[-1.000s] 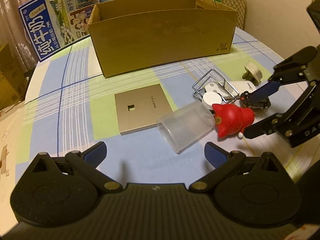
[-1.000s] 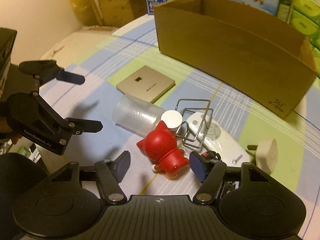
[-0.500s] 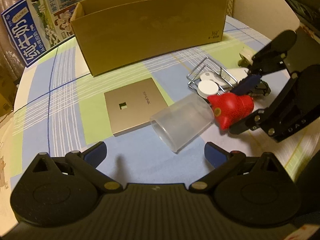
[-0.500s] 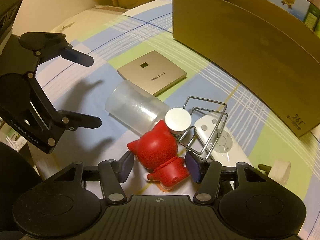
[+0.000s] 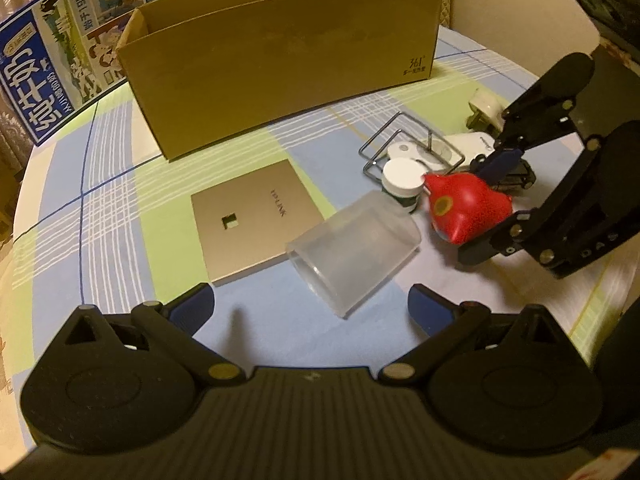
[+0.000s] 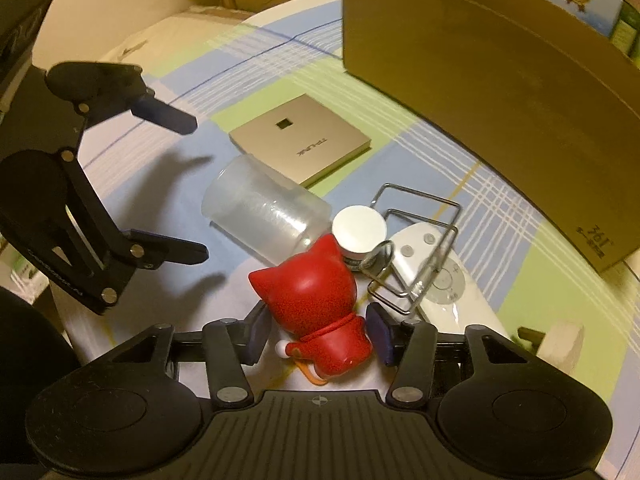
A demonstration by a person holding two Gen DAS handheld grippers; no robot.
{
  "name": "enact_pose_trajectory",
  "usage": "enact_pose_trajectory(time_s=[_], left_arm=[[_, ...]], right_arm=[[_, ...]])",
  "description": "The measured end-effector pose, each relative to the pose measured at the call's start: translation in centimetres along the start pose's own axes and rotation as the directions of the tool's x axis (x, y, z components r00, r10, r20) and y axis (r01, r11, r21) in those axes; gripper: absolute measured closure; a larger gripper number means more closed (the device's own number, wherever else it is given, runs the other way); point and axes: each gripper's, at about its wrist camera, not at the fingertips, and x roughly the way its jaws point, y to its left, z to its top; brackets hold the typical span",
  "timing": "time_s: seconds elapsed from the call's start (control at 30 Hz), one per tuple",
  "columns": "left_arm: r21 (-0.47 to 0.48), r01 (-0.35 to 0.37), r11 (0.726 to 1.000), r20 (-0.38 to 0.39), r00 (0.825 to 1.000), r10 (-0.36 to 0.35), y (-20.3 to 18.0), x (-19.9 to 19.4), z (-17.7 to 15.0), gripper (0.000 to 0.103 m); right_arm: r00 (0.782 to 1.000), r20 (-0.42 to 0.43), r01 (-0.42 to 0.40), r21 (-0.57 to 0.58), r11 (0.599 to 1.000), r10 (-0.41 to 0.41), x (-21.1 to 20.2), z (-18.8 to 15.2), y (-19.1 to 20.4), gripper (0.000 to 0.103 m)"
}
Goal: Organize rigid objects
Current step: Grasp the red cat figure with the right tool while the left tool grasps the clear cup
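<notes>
Bare table (image 5: 120, 184) left of the gold panel (image 5: 256, 220); right gripper (image 6: 316, 334) closing, flanking the glossy red figurine (image 6: 316, 300); left gripper (image 5: 308, 308) spread wide, empty.

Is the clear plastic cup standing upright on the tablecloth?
No, the clear plastic cup lies on its side, open mouth toward the left gripper.
</notes>
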Motion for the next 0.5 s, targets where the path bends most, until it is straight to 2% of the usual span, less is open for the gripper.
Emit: enact_pose_trajectory(time_s=[0.07,0.13,0.27,0.5], left_arm=[[0.002,0.007,1.0,0.0,1.0,-0.007,-0.1,0.1,0.3,0.004],[-0.031,0.015,0.999,-0.001,1.0,-0.015,-0.1,0.1,0.7,0.005],[-0.138,0.03,0.99,0.002,1.0,-0.03,0.0,0.5,1.7,0.008],[-0.195,0.015,0.981,-0.025,0.999,-0.02,-1.4,2.3,3.3,0.01]], right_arm=[[1.0,0.012,0.003,0.009,1.0,-0.003,-0.8,-0.2,-0.1,0.055],[1.0,0.027,0.01,0.017,1.0,-0.011,-1.7,-0.3,-0.1,0.061],[0.998,0.041,0.04,0.055,0.998,-0.042,-3.2,-0.8,-0.7,0.061],[0.995,0.067,0.065,0.103,0.993,-0.072,-4.7,-1.5,-1.8,0.061]])
